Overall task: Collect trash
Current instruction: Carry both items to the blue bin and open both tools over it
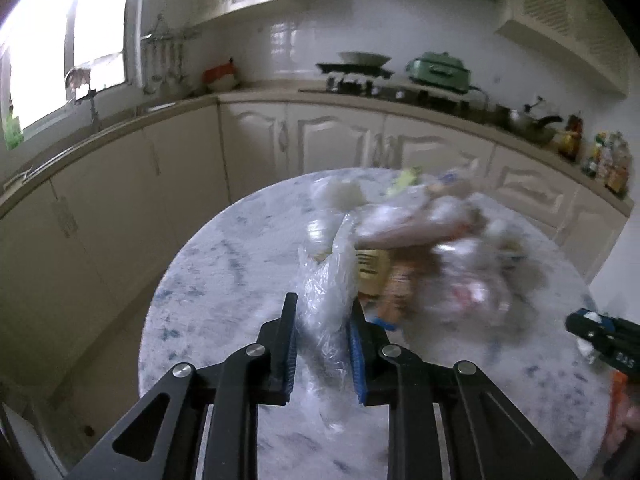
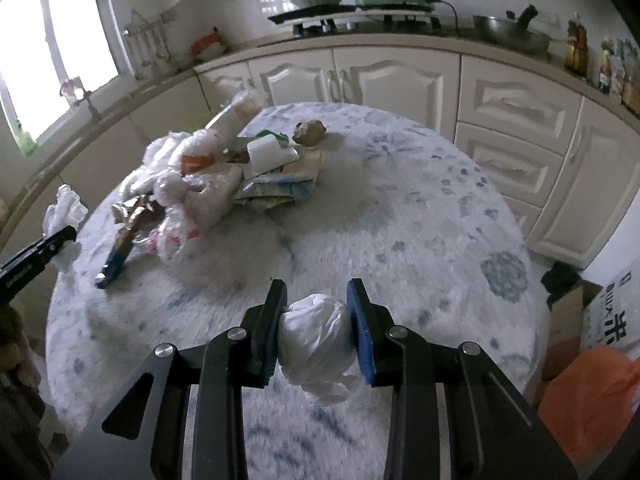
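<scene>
Left gripper pointing downward, jaws clamping a clear plastic bag between the pads. Right gripper also angling down, pinching a white wad, both blue pads pressing its sides.

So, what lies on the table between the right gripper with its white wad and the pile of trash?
Nothing: in the right wrist view the tablecloth is bare between the right gripper, shut on the white wad, and the trash pile.
</scene>
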Demonstrator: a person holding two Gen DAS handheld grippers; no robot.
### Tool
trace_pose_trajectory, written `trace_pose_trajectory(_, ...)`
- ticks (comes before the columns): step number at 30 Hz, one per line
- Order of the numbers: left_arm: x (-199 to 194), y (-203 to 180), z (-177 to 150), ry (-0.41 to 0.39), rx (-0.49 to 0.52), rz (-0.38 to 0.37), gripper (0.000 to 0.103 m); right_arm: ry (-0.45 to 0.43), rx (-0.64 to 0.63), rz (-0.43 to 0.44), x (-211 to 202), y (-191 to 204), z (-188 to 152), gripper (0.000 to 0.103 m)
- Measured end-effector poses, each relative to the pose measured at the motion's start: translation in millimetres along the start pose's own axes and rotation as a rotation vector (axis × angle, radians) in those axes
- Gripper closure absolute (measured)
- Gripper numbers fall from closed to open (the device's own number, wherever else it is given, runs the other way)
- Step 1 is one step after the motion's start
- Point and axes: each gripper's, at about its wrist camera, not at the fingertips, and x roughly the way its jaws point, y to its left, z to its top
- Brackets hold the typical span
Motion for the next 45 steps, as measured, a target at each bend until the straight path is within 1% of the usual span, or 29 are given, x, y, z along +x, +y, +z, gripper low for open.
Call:
trace_pose_trajectory(4, -17, -32, -2, -0.013, 0.036, -0.069, 0.084, -0.030, 0.035, 0.039, -18, -13, -2, 0.071)
trace_pose_trajectory(8, -20, -76, 3, -0.015, 0.080, -0.161, 0.084, -0.060, 0.079, 0.070, -36, -34, -1, 0.071)
trace_pose_trajectory(9, -18, -94, 5, -0.008, 0.101, -0.200, 0.084, -0.067, 0.089, 0.074, -40, -41, 0, 0.071)
trace_pose_trajectory(11, -13, -120, 12, -0.006, 0.134, -0.242, 0.084, -0.087, 0.112, 0.065, -49, -62, 3, 0.071)
trace_pose_trajectory(12, -8, -142, 16, 0.009, 0.156, -0.287, 0.084, -0.098, 0.123, 0.051, -55, -75, 4, 0.071)
trace_pose_trajectory(13, -4, -154, 21, 0.018, 0.165, -0.314, 0.084, -0.104, 0.133, 0.040, -59, -85, 5, 0.071)
trace_pose_trajectory(14, 2, -177, 25, 0.028, 0.187, -0.351, 0.084, -0.110, 0.152, 0.029, -65, -101, 7, 0.071)
trace_pose_trajectory(17, 21, -231, 37, 0.055, 0.247, -0.428, 0.084, -0.123, 0.219, -0.014, -79, -155, 9, 0.071)
trace_pose_trajectory(18, 30, -259, 39, 0.079, 0.279, -0.462, 0.084, -0.122, 0.241, -0.029, -82, -172, 9, 0.071)
trace_pose_trajectory(20, 45, -296, 44, 0.105, 0.325, -0.507, 0.084, -0.113, 0.290, -0.059, -83, -212, 8, 0.071)
trace_pose_trajectory(21, 55, -321, 44, 0.126, 0.354, -0.527, 0.084, -0.105, 0.315, -0.070, -82, -230, 6, 0.071)
trace_pose_trajectory(23, 78, -357, 44, 0.165, 0.403, -0.558, 0.084, -0.084, 0.376, -0.088, -74, -269, 1, 0.071)
trace_pose_trajectory(24, 93, -382, 41, 0.200, 0.430, -0.566, 0.084, -0.067, 0.411, -0.100, -67, -292, -3, 0.071)
trace_pose_trajectory(25, 107, -395, 42, 0.223, 0.445, -0.570, 0.084, -0.054, 0.438, -0.106, -62, -308, -6, 0.071)
trace_pose_trajectory(27, 138, -434, 35, 0.292, 0.477, -0.585, 0.084, -0.018, 0.494, -0.110, -45, -343, -14, 0.071)
trace_pose_trajectory(31, 201, -494, 23, 0.405, 0.547, -0.556, 0.084, 0.050, 0.582, -0.112, -8, -397, -29, 0.071)
trace_pose_trajectory(33, 222, -523, 13, 0.454, 0.581, -0.532, 0.084, 0.073, 0.618, -0.096, 9, -416, -36, 0.071)
trace_pose_trajectory(35, 253, -546, 16, 0.487, 0.599, -0.517, 0.084, 0.097, 0.647, -0.092, 28, -432, -41, 0.071)
trace_pose_trajectory(38, 282, -569, 9, 0.523, 0.621, -0.490, 0.082, 0.117, 0.693, -0.081, 51, -451, -47, 0.069)
trace_pose_trajectory(39, 291, -578, 9, 0.536, 0.625, -0.489, 0.080, 0.121, 0.707, -0.083, 57, -458, -49, 0.068)
trace_pose_trajectory(40, 309, -588, 13, 0.543, 0.631, -0.484, 0.072, 0.125, 0.717, -0.086, 60, -462, -52, 0.065)
trace_pose_trajectory(41, 320, -594, 15, 0.545, 0.638, -0.472, 0.054, 0.132, 0.726, -0.088, 65, -466, -55, 0.058)
trace_pose_trajectory(42, 318, -599, 15, 0.539, 0.634, -0.458, 0.044, 0.137, 0.738, -0.089, 68, -469, -58, 0.047)
trace_pose_trajectory(43, 324, -599, 20, 0.531, 0.626, -0.455, 0.030, 0.136, 0.751, -0.091, 70, -471, -60, 0.040)
trace_pose_trajectory(44, 331, -601, 24, 0.520, 0.618, -0.445, 0.023, 0.128, 0.772, -0.090, 70, -474, -63, 0.029)
trace_pose_trajectory(45, 333, -598, 28, 0.520, 0.613, -0.438, 0.019, 0.119, 0.789, -0.088, 68, -477, -66, 0.025)
